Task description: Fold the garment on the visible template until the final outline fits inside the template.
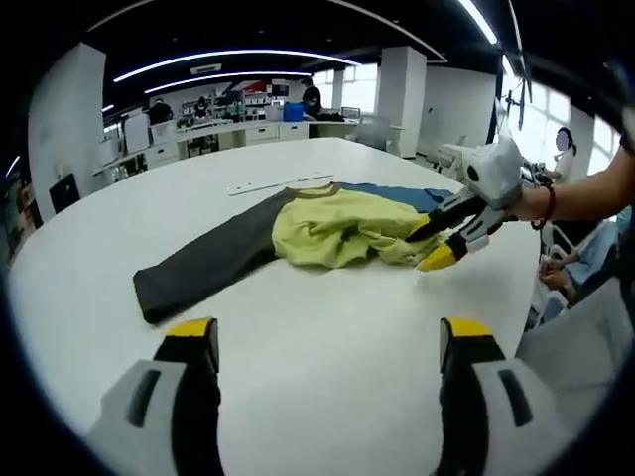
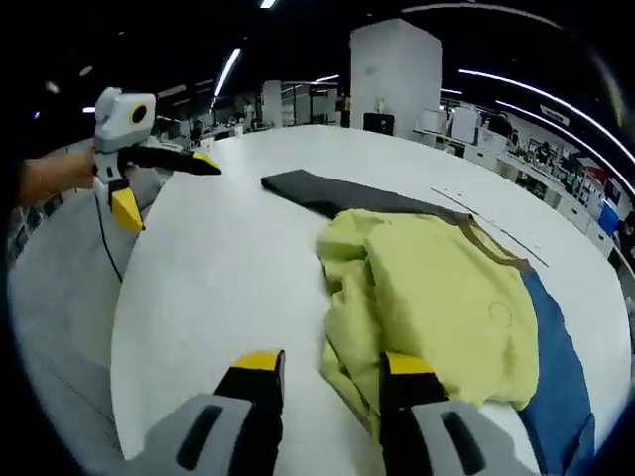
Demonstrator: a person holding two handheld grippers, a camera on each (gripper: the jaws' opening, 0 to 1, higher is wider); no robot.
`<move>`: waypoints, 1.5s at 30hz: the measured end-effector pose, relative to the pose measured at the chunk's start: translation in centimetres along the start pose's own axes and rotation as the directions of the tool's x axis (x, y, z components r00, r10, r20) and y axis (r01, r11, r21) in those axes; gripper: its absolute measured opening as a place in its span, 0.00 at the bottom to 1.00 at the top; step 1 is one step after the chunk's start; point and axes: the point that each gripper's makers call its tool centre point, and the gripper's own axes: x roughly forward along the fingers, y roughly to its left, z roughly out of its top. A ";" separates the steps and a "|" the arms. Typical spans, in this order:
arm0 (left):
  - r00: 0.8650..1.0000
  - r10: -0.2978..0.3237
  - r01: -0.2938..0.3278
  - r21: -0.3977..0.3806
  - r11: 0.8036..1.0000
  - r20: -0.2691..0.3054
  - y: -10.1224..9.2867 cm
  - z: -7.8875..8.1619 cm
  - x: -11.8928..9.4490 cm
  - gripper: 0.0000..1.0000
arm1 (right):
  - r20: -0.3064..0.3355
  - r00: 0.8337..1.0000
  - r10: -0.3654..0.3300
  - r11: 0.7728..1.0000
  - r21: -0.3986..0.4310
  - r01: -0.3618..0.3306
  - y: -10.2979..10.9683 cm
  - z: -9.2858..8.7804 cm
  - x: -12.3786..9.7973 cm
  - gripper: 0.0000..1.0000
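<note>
Shirt (image 1: 327, 230) lying bunched mid-bench, dark sleeve (image 1: 203, 266) trailing toward left gripper (image 1: 327, 342), jaws spread, hovering apart. Right gripper (image 2: 322, 377) at yellow hem, jaws spread, straddling fabric. Best pinching hem cleanly before folding over blue template (image 2: 561, 397).

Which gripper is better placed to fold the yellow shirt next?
Probably the right gripper: its open jaws sit at the yellow shirt's crumpled edge. The left gripper hangs open, apart from the dark sleeve.

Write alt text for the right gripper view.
A crumpled yellow-green garment with a dark grey sleeve lies over a blue template on a round white table. The right gripper, jaws open, reaches the garment's near edge; the left gripper hovers open at far left.
</note>
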 end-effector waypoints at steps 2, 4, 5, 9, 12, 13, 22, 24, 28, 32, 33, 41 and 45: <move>1.000 0.007 -0.006 0.010 1.000 -0.007 -0.1 -0.2 -0.1 0.89 | 0.015 1.000 -0.007 1.000 0.025 0.006 0.1 0.0 0.4 0.29; 1.000 0.007 -0.007 0.008 1.000 -0.007 -0.1 -0.3 -0.3 0.89 | 0.035 0.999 -0.029 0.999 0.032 0.028 -0.2 0.2 0.5 0.27; 1.000 0.005 -0.005 0.008 1.000 -0.009 -0.2 -0.3 -0.3 0.88 | 0.032 0.999 -0.036 0.999 0.035 0.035 -0.3 0.2 0.5 0.25; 1.000 0.007 -0.007 0.004 1.000 -0.019 -0.2 -0.6 -0.2 0.87 | 0.026 0.998 -0.062 0.997 0.049 0.061 -1.4 0.3 0.7 0.16; 1.000 0.002 -0.002 0.004 1.000 -0.019 -0.5 -0.6 0.0 0.86 | 0.031 0.997 -0.066 0.996 0.059 0.064 -1.3 0.3 0.6 0.15; 1.000 -0.001 0.001 0.004 1.000 -0.020 -0.6 -0.6 0.1 0.86 | 0.033 0.997 -0.067 0.996 0.065 0.065 -1.4 0.4 0.6 0.15; 1.000 -0.013 0.013 -0.003 1.000 -0.014 -1.5 -0.5 1.2 0.82 | 0.052 0.998 -0.043 0.996 0.075 0.039 -1.7 1.1 -0.5 0.00; 1.000 -0.016 0.016 0.006 1.000 -0.014 -1.6 -0.3 1.3 0.81 | 0.073 0.996 -0.044 0.997 0.072 0.038 -1.9 1.9 -1.3 0.00; 1.000 -0.012 0.013 0.037 0.999 -0.019 -1.6 -0.1 1.4 0.80 | 0.109 0.992 -0.069 0.997 0.053 0.063 -2.8 3.3 -2.8 0.00; 1.000 -0.013 0.013 0.036 0.999 -0.011 -1.5 0.1 1.6 0.77 | 0.140 0.984 -0.110 0.993 0.063 0.102 -4.1 4.8 -4.0 0.00; 1.000 -0.011 0.012 0.036 0.999 -0.012 -1.6 0.1 1.7 0.77 | 0.148 0.982 -0.118 0.992 0.062 0.110 -4.5 5.2 -4.2 0.00; 1.000 -0.010 0.010 0.033 0.999 -0.001 -1.6 0.5 2.0 0.74 | 0.158 0.972 -0.172 0.983 0.097 0.158 -7.0 6.5 -4.7 0.00; 1.000 -0.006 0.006 0.034 0.999 0.004 -1.5 0.6 2.0 0.73 | 0.155 0.970 -0.186 0.979 0.108 0.171 -8.1 7.0 -4.8 0.00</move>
